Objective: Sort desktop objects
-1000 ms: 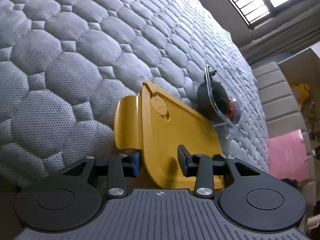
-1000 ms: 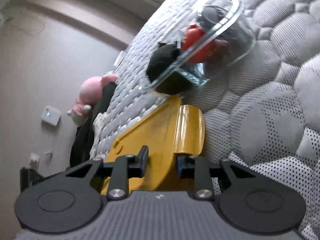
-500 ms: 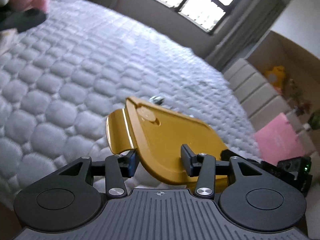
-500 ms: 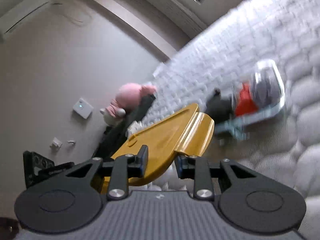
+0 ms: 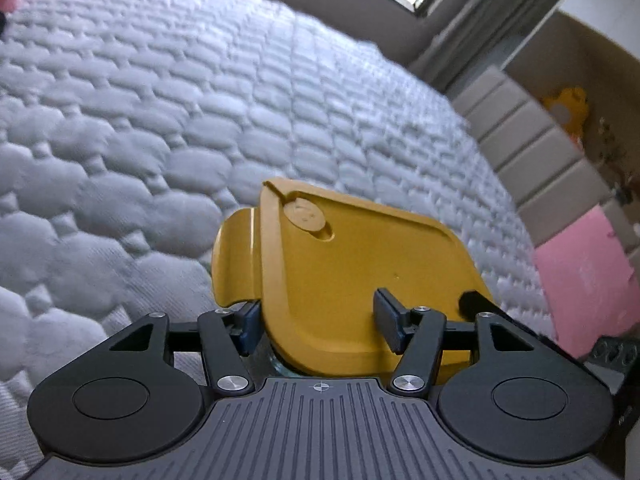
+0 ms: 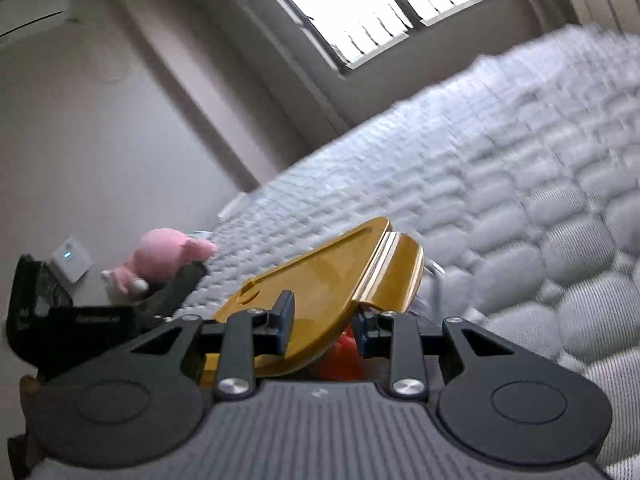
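- A second before, the glass box with a red thing and a black thing lay out on the bed past the yellow lid [image 5: 360, 276]. By this moment the lid sat over the box, and only a bit of glass and red showed under it.
- Both cameras had tipped up too, so more of the room and the window [image 6: 372, 4] came into view.
- The left claw [image 5: 316, 316] was spread wide. One fingertip was at the lid's left side by the hinge flap, and the other rested over the lid's near right part. I could not tell if it was squeezing the lid.
- The right claw [image 6: 324, 320] had its fingers on both sides of the lid's edge, next to the clip flap. It looked like it was pinching that edge.
- A red thing [image 6: 344, 360] peeked out under the lid, close to the right claw.
- The lid had a round knob near its far left corner.
- The box and lid sat near the cameras on the gray quilted bed [image 5: 160, 120].
- A pink plush toy [image 6: 160, 256] lay far off at the left end of the bed.
- A pink sheet [image 5: 584, 280] was off the bed on the right side.
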